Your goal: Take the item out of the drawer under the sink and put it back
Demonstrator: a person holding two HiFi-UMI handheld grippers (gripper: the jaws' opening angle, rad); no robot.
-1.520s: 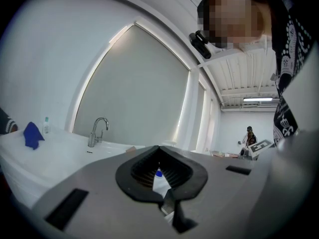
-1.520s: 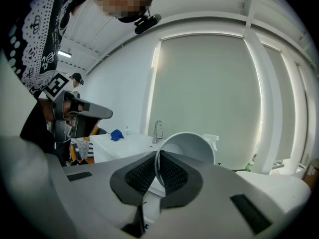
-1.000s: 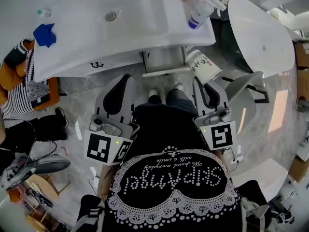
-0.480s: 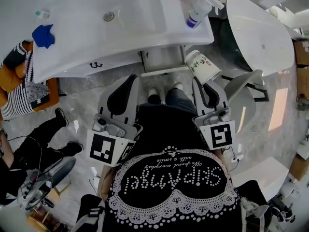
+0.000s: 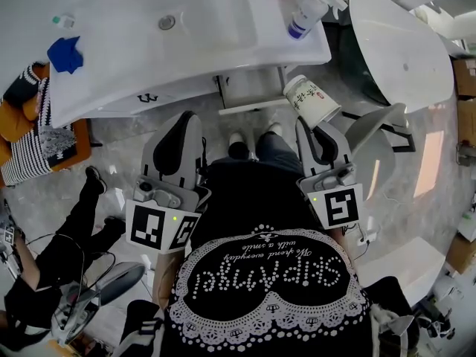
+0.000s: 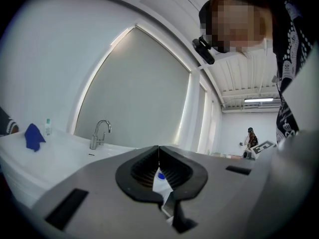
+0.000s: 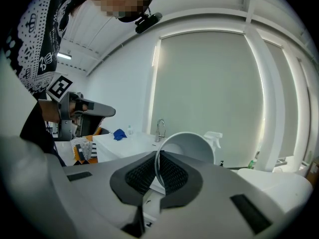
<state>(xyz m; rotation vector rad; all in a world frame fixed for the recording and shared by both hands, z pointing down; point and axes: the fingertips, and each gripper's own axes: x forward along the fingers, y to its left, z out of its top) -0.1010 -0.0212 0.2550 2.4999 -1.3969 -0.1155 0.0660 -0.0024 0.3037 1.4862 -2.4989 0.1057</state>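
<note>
While drawer [image 5: 249,89] shows only partly beneath sink [image 5: 223,28], right claw [image 7: 157,156] grips cup [image 7: 192,146] rim; left claw [image 6: 158,152] closed, empty

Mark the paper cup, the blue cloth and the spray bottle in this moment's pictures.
paper cup [image 5: 311,99]: head view, on its printed side wall.
blue cloth [image 5: 65,53]: head view, on the middle of the cloth.
spray bottle [image 5: 304,15]: head view, on the bottle's white body.

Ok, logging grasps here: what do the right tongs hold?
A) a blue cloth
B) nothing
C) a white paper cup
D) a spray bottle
C: in the right gripper view, the right tongs are closed on the rim of the white paper cup.
</note>
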